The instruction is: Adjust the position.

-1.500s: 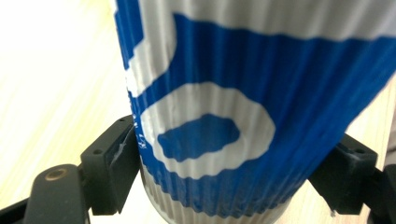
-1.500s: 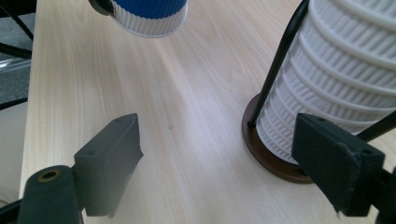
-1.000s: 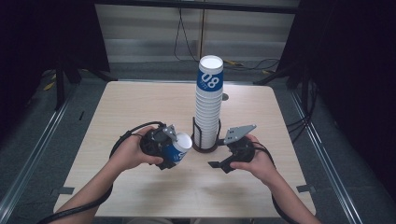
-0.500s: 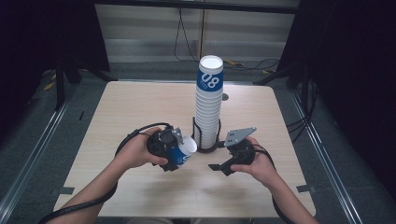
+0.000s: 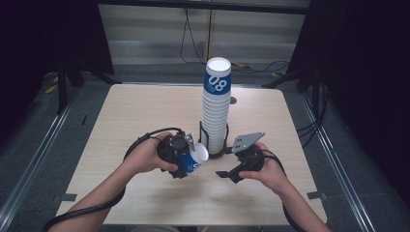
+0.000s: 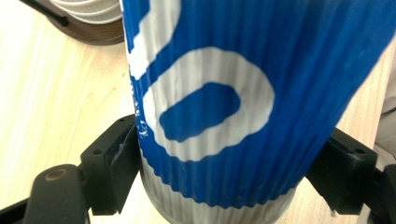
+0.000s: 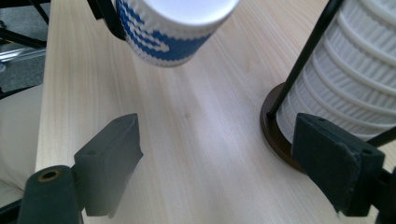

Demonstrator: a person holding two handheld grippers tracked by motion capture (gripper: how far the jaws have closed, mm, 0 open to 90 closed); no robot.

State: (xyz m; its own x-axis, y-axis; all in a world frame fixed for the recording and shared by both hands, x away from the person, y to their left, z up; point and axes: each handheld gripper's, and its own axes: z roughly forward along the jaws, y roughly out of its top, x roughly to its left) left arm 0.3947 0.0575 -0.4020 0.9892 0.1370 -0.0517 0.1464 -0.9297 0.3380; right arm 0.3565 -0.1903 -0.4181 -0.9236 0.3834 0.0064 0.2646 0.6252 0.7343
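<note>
Cups are the thing here. One blue and white paper cup sits between the two black jaws of the left gripper, and the jaws press on its ribbed sides, so it is held tight. In the left gripper view the cup shows big white shapes on blue. The cup is tipped over sideways, up off the wooden table, with its white open mouth toward the right gripper. The right gripper has its jaws wide apart with nothing between them, and bare table shows in the gap. It rests low, just beside the dark round base of a holder with thin black rods. A tall stack of white cups stands upright in that holder, near the middle of the table. The held cup is just left of the stack, near but not touching it.
</note>
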